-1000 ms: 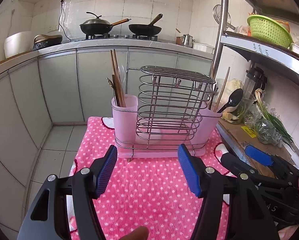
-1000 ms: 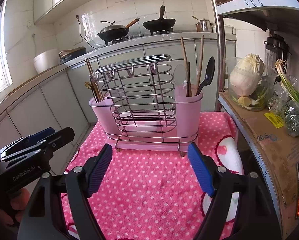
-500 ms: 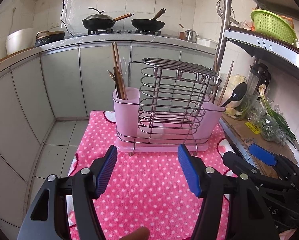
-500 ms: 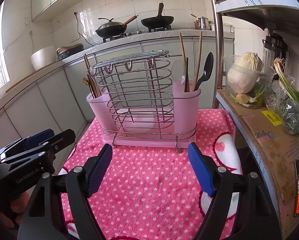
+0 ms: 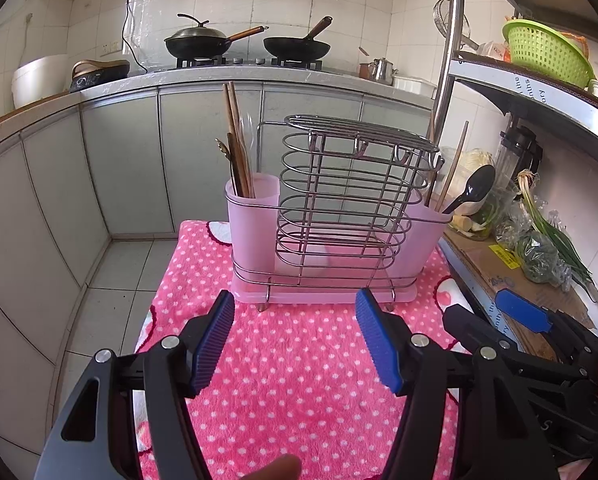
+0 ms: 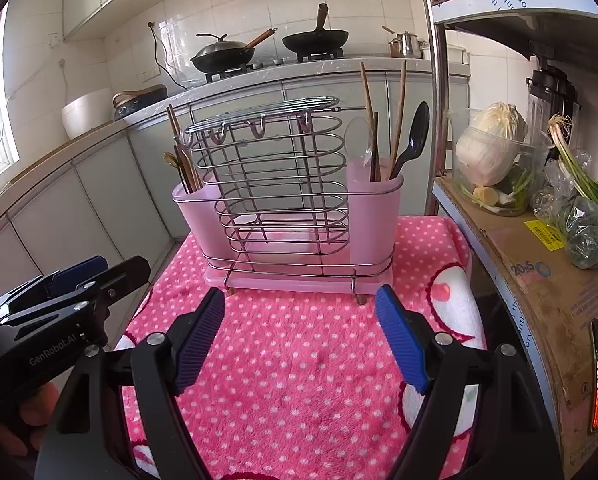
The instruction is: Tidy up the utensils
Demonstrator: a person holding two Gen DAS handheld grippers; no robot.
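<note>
Both grippers gape wide, holding nothing — the black spoon [image 6: 411, 140] stands near-upright in the caddy's [image 6: 283, 200] right cup, nearer the right gripper [image 6: 301, 338] than the left gripper [image 5: 295, 342].

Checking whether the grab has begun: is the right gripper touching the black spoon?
Apart. In the right wrist view the open right gripper hangs low over the pink cloth, while the black spoon stands upright in the pink cup well beyond its fingertips.

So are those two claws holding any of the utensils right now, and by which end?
Nothing is held. The left claw and right claw are both open and empty over the pink cloth, short of the utensil rack.
</note>
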